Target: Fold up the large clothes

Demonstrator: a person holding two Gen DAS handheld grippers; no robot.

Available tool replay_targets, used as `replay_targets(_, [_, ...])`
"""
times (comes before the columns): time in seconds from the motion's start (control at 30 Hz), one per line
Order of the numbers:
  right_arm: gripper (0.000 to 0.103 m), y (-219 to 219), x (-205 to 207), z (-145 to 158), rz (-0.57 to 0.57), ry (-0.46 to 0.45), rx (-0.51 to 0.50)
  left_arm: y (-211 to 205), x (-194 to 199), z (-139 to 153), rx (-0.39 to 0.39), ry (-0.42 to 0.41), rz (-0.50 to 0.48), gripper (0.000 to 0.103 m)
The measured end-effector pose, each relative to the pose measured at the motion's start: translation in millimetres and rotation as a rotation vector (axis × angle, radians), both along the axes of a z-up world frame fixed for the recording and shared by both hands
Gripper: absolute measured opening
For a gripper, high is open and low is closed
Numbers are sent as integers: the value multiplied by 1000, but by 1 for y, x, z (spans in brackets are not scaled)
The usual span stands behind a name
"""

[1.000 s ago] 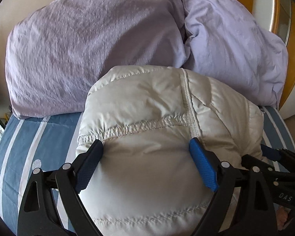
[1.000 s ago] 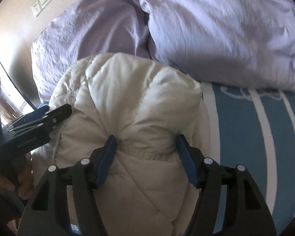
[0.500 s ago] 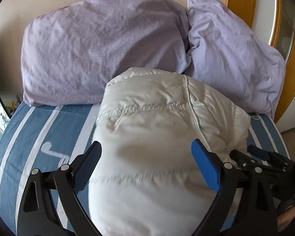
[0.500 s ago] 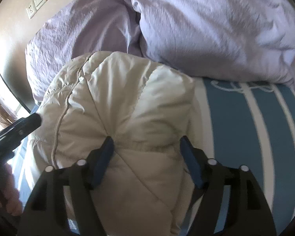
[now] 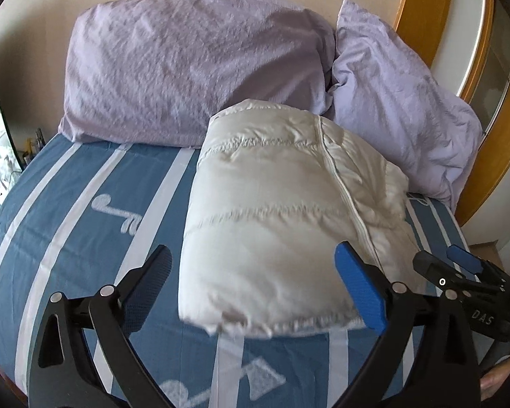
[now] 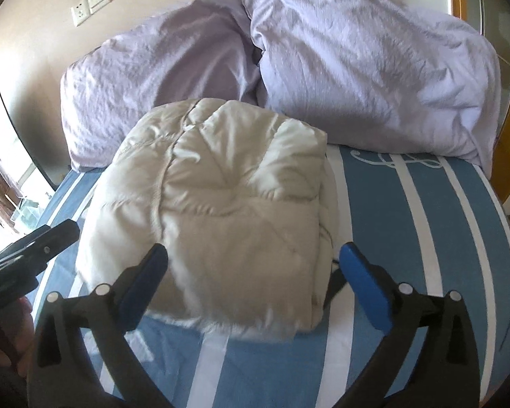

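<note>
A white puffy jacket (image 5: 282,204), folded into a thick bundle, lies on the blue-and-white striped bed (image 5: 85,210) just in front of the pillows. My left gripper (image 5: 253,251) hovers at its near edge. The jaws are opening wide and neither pad presses the fabric. In the right wrist view the same jacket (image 6: 221,197) sits ahead of my right gripper (image 6: 254,250). Its jaws are also opening, and its blue pads stand clear on either side of the bundle. Each gripper shows at the edge of the other's view: the right gripper (image 5: 440,258) and the left gripper (image 6: 51,234).
Two lilac pillows (image 5: 193,68) (image 5: 401,102) lean against the beige wall behind the jacket. A wooden frame (image 5: 421,10) rises at the right. Wall sockets (image 6: 90,0) sit above the left pillow, and a bright window lies at the far left. Striped sheet (image 6: 425,221) lies bare to the jacket's right.
Both grippers have let go of the jacket, widened their jaws and drawn back toward the near edge. The jacket now lies loose on the bed, with more sheet showing.
</note>
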State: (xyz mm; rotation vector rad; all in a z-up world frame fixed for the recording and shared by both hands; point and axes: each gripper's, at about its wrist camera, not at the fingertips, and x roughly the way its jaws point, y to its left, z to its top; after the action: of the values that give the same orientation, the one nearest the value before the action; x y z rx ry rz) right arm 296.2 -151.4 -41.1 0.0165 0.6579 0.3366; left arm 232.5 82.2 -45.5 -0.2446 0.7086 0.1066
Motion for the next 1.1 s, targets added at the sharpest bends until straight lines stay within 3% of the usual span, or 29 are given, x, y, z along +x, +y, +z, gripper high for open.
replay_targets(0.13, [101, -2, -27, 1, -4, 20, -39, -2, -24, 3, -9, -6, -10, 98])
replay_targets(0.63, [101, -30, -123, -3, 9, 78, 63, -28, -95, 12, 1, 21, -103, 98])
replay_targets(1.1, [101, -34, -149, -9, -15, 84, 83, -30, -116, 0, -41, 55, -111, 98])
